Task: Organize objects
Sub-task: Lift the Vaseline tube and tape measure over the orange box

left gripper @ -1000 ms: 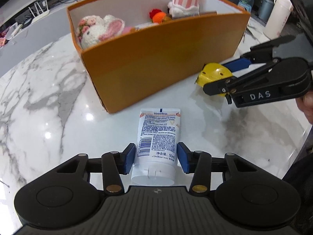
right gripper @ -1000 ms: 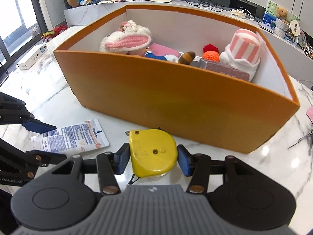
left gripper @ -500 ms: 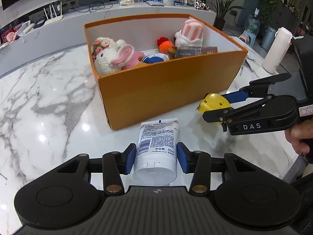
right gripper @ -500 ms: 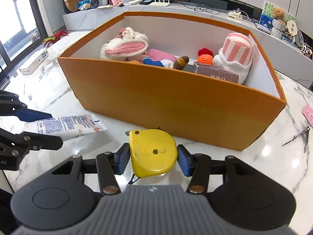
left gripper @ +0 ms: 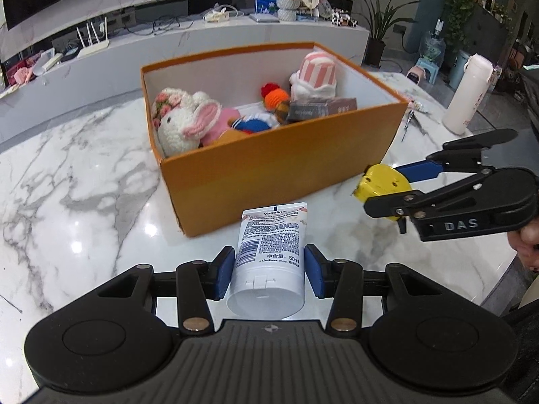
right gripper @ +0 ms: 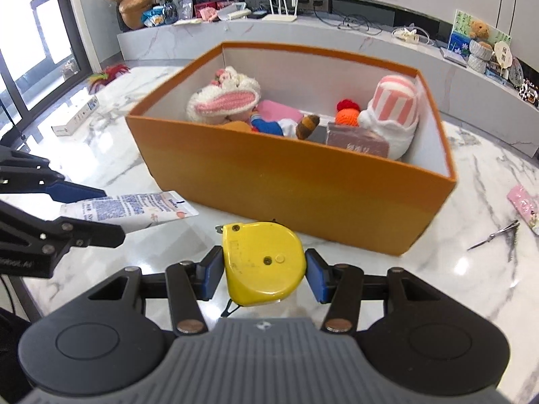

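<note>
My left gripper [left gripper: 268,272] is shut on a white Vaseline tube [left gripper: 269,245], held above the marble table in front of the orange box [left gripper: 283,165]. My right gripper [right gripper: 264,271] is shut on a yellow tape measure [right gripper: 262,262], also lifted off the table before the orange box [right gripper: 296,181]. In the left wrist view the right gripper [left gripper: 387,185] with the tape measure [left gripper: 382,181] hangs to the right; in the right wrist view the left gripper [right gripper: 84,212] with the tube [right gripper: 134,207] shows at the left. Inside the box lie a knitted bunny [left gripper: 183,123], a pink striped plush [left gripper: 315,77] and other small toys.
A white bottle [left gripper: 466,94] stands on the table's far right. Small scissors [right gripper: 495,234] and a pink packet [right gripper: 525,203] lie right of the box, a small white carton [right gripper: 75,121] to its left. A long counter [left gripper: 188,43] runs behind the table.
Both grippers have risen off the table with the tube and the tape measure, so the box's inside now shows from higher up. Both grips stay the same.
</note>
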A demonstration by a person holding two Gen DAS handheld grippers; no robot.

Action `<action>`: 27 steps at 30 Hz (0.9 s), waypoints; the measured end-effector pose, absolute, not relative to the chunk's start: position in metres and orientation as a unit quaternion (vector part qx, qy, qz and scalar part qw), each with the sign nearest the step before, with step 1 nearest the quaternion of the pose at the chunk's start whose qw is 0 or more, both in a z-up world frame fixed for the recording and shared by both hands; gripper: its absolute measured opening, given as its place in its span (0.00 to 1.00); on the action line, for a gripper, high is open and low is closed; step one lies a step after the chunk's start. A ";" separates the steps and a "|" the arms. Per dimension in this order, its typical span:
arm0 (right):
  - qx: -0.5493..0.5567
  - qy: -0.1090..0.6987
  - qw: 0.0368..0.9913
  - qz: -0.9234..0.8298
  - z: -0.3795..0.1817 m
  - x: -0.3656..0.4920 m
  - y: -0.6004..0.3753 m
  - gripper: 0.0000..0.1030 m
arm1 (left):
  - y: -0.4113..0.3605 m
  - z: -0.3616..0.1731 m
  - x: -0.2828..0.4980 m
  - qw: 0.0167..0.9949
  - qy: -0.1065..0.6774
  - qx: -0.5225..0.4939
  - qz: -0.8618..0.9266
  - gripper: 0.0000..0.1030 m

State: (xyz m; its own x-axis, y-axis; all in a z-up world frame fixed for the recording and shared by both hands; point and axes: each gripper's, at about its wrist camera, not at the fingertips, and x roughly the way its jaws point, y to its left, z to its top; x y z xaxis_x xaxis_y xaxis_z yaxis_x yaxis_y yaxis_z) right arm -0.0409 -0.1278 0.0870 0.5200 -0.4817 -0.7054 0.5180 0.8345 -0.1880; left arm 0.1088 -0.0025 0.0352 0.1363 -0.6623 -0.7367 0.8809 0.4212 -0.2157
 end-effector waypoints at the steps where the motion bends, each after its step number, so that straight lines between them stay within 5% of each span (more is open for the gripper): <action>1: 0.021 0.393 0.873 -0.287 0.091 -0.045 -0.125 0.52 | -0.003 0.039 0.107 0.743 0.398 0.135 -0.521 0.51; 27: 0.048 0.207 0.917 -0.337 0.195 -0.092 -0.119 0.52 | -0.024 0.127 0.115 0.814 0.293 0.045 -0.499 0.51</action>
